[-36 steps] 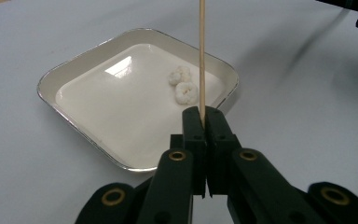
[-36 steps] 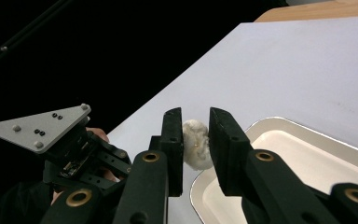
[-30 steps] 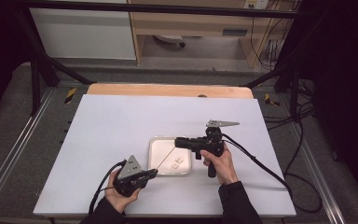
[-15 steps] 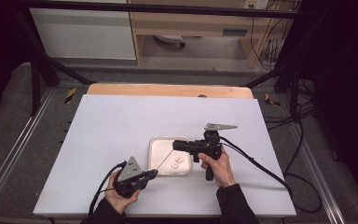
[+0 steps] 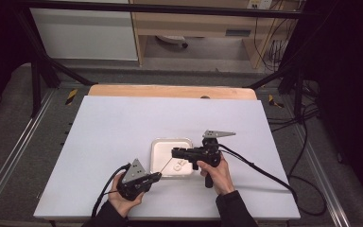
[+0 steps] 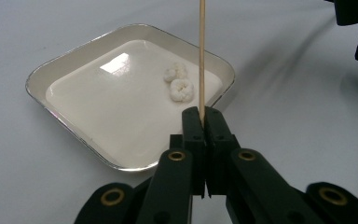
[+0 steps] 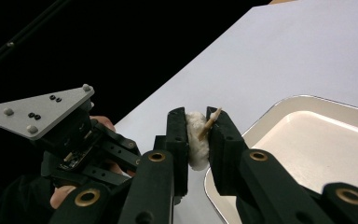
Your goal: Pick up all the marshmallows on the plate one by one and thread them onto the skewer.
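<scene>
left gripper point(image 6: 202, 122): clamped tight on the skewer point(image 6: 201, 56)
right gripper point(image 7: 197, 125): squeezing a white puff point(image 7: 196, 140), skewer tip poking through
tray point(image 6: 135, 32): two puffs point(image 6: 179, 83) inside

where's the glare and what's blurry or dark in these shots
Left gripper view: bright glare patch on the tray floor, jaws near the lens soft, skewer sharp. Right gripper view: upper left black beyond the table edge, white piece between the jaws fairly sharp. High view: even light on the table, dark surroundings, faint shadows.

The tray point(image 5: 157, 147) sits on the table point(image 5: 113, 127) between the two grippers (two pieces point(image 6: 179, 84) lie inside).
</scene>
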